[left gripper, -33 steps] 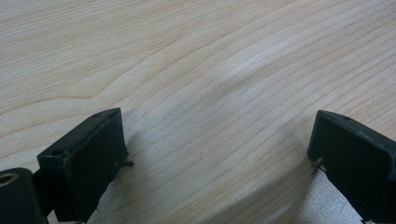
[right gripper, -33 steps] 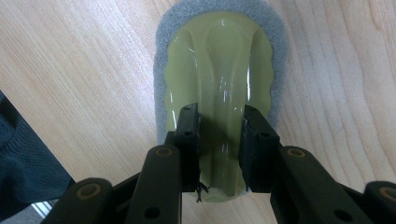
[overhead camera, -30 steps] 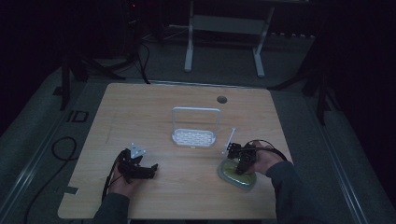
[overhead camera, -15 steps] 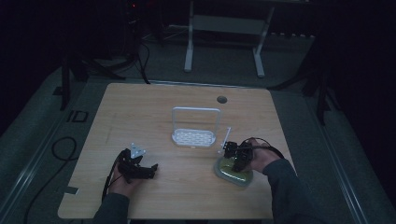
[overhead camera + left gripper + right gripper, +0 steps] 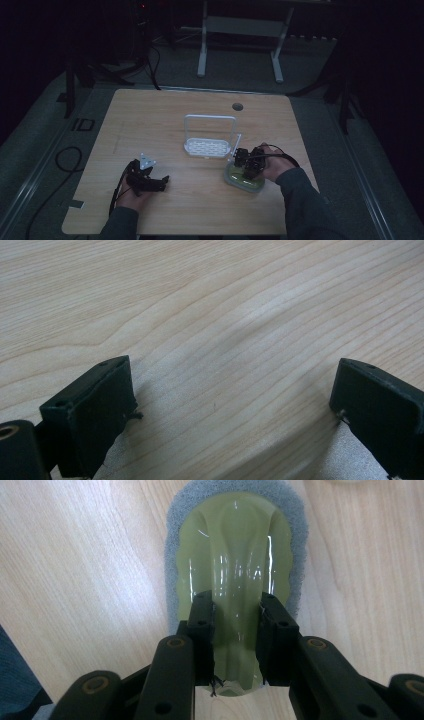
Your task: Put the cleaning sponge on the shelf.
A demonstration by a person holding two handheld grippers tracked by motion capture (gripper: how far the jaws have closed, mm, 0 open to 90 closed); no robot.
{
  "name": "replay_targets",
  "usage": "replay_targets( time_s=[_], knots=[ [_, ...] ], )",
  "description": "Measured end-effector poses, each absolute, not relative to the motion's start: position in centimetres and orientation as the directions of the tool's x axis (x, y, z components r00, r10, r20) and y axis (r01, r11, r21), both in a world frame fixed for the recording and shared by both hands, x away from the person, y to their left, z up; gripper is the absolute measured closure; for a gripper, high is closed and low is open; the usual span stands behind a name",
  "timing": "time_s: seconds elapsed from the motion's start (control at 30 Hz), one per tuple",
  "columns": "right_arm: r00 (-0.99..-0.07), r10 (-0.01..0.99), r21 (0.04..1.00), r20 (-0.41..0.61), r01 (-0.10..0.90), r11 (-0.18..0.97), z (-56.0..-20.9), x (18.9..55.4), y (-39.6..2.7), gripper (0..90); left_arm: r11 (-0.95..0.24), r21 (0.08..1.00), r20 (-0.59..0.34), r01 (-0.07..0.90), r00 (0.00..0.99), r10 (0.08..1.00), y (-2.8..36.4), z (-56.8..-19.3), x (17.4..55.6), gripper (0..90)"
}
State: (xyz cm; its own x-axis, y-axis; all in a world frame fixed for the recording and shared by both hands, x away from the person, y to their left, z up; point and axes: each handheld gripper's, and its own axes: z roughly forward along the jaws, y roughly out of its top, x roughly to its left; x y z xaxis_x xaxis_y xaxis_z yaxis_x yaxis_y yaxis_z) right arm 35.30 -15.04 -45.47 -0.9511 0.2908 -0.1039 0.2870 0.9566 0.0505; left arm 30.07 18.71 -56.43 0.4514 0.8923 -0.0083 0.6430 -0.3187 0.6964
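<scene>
A scrubber with a glossy olive-green handle [image 5: 235,545] and a grey sponge pad [image 5: 172,540] lies flat on the wooden table [image 5: 165,115] at the near right. My right gripper [image 5: 235,610] comes down on it from above, its two black jaws shut on the raised middle ridge of the handle. From the high view, the same scrubber [image 5: 239,181] shows under the right gripper [image 5: 246,167]. My left gripper [image 5: 161,182] rests low at the near left, and its jaws stand wide open over bare wood [image 5: 230,380].
A white rack [image 5: 207,147] with a tall hoop handle stands mid-table, just left of and beyond the scrubber. A round cable hole [image 5: 237,106] sits near the far edge. A cable trails off the table's left side.
The right gripper has shifted slightly left over the scrubber. The left gripper has stayed where it was.
</scene>
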Motion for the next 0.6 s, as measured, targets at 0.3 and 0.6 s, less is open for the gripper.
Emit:
replay_targets(
  time_s=[0.3, 0.6],
  knots=[
    [-0.955, 0.252, 0.079, -0.157, 0.242, 0.967, -45.1, 35.1, -14.2, 71.4, -0.319, 0.696, -0.008, 0.643, 0.452, 0.892, 18.7, -56.4, 30.1, 4.2],
    [-0.956, 0.21, 0.085, -0.205, 0.197, 0.977, -44.7, 34.9, -13.2, 71.4, -0.32, 0.696, -0.008, 0.643, 0.452, 0.892, 18.7, -56.4, 30.1, 4.2]
  ],
)
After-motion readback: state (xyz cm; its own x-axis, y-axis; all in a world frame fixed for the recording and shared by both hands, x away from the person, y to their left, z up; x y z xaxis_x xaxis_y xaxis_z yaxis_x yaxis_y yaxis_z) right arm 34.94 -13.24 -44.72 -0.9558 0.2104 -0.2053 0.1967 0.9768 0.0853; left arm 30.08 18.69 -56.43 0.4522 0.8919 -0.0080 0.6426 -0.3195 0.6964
